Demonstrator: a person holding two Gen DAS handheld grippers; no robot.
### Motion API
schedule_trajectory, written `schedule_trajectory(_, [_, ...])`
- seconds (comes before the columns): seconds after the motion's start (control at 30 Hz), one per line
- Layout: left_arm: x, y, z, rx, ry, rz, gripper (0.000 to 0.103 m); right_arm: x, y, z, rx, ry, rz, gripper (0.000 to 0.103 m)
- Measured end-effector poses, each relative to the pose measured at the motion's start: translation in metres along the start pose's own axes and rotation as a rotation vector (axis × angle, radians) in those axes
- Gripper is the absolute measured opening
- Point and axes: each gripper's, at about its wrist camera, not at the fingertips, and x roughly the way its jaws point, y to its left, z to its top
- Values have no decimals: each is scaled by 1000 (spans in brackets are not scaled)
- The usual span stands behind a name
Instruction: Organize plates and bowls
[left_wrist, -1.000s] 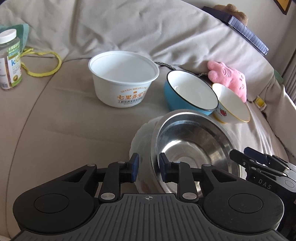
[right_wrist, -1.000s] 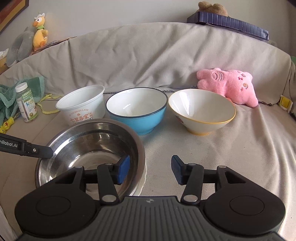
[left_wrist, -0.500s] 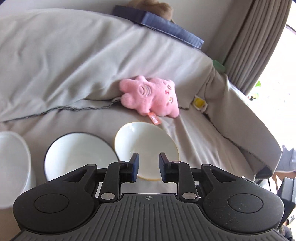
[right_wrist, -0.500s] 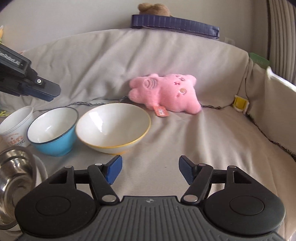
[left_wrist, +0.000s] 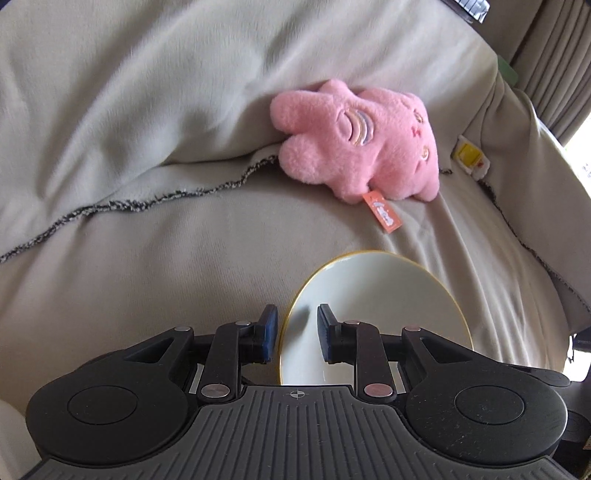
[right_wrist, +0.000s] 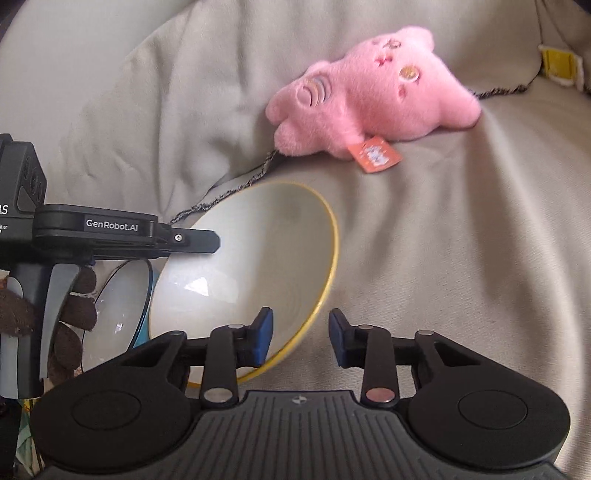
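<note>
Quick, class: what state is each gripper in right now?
Left gripper: open, straddling the yellow-rimmed bowl at its rim.
Right gripper: jaws closing, same bowl's rim between them.

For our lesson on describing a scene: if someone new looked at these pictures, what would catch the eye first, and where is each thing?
The pink plush toy stands out first, lying on the beige sofa cover where seat meets backrest. Nearer the cameras sits a white bowl with a yellow rim, its edge between the jaws of both the left gripper and the closing right gripper. A blue bowl stands beside it at the left of the right wrist view.
</note>
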Motion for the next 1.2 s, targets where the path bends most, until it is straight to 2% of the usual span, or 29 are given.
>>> schedule_trajectory(0.1, [5, -4, -1, 14, 17, -6, 25, -2, 1, -4, -7, 10, -3, 24])
schedule_trajectory(0.17, [3, -11, -2, 18, 38, -8, 31, -9, 2, -8, -10, 17, -13, 22])
schedule_trajectory(0.27, [0, -28, -11, 28, 96, -1, 32, -31, 1, -22, -32, 10, -56, 21])
schedule_trajectory(0.53, [-14, -88, -71, 95, 242, -54, 32, -94, -16, -75, -67, 34, -137, 21])
schedule_trajectory(0.63, [-14, -100, -91, 125, 277, -47, 31, -100, -21, -86, -83, 47, -164, 20])
schedule_trajectory(0.7, [-12, -100, -100, 108, 280, -53, 30, -99, -22, -87, -80, 47, -169, 19])
schedule_trajectory(0.87, [-34, -84, -103, 36, 189, -115, 30, -109, -14, -89, -142, -17, -244, 20])
schedule_trajectory(1.0, [-80, -61, -110, 0, 53, -148, 30, -126, 1, -86, -200, -106, -328, 34])
schedule_trajectory(1.03, [-95, -52, -113, -18, 4, -155, 30, -129, 5, -83, -213, -128, -354, 35])
schedule_trajectory(1.1, [-122, -30, -118, -67, -92, -148, 30, -132, 14, -77, -226, -161, -393, 35])
schedule_trajectory(1.2, [-153, 14, -125, -176, -204, -96, 30, -130, 34, -65, -249, -189, -423, 35])
